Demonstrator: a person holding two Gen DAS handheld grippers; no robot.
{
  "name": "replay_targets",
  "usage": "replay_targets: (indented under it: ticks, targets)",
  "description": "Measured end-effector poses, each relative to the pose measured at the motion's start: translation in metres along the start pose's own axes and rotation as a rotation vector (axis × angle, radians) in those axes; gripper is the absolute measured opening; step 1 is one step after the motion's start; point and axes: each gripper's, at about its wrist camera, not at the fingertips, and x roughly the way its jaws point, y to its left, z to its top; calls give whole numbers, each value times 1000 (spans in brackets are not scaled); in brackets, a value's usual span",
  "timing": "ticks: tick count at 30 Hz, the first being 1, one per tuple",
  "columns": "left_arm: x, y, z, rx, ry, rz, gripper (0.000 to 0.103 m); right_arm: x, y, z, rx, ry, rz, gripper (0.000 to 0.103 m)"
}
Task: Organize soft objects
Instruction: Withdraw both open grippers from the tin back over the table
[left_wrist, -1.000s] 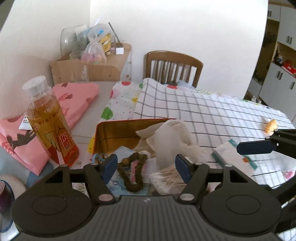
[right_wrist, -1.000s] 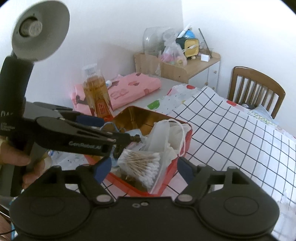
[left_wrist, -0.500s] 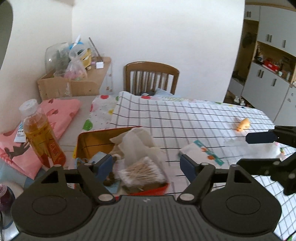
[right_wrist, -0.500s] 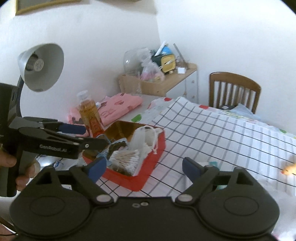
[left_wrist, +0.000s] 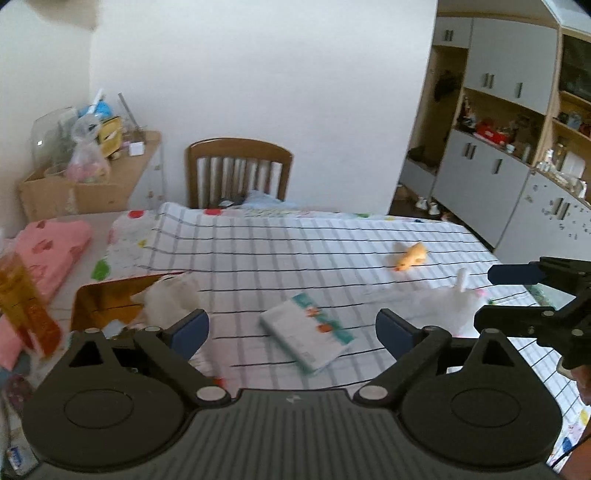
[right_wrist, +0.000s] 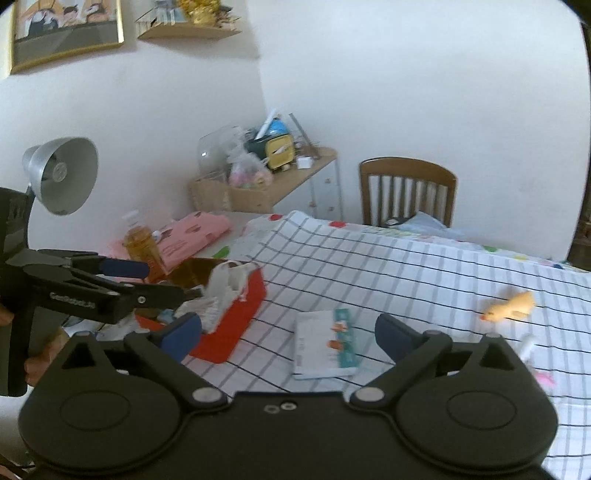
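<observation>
Nearest: left tool (left_wrist: 291, 326), blue pads spread wide and empty, jaws just opened further, nothing between them. Right tool (right_wrist: 288, 330), likewise released and empty, jaws just widened.

Next: flat white tissue packet with teal band (left_wrist: 306, 335), lying loose on the checked-cloth desk (left_wrist: 295, 251), framed between both tools' pads, so probably the next pick.

Left of it: red open tin (right_wrist: 236, 314) holding white gauze and cotton swabs (right_wrist: 221, 291); soft items gathered there, seemingly the collecting place.

Farther: small orange plush toy (left_wrist: 410, 255), alone on the cloth, well apart from the tin.

Views: only the right wrist shows the grey lamp (right_wrist: 62, 173) and the tin's red wall; only the left shows the cabinets (left_wrist: 498, 147).
</observation>
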Motion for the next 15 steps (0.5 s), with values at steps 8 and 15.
replay_targets:
  ticks: [8,15]
  targets:
    - [22,-52,10,94,4,42,103,-27,-48,-2,20,-7,-72,101]
    - [46,-81,16,109,2,-35,103,-42,-92,2,26,4,-122,101]
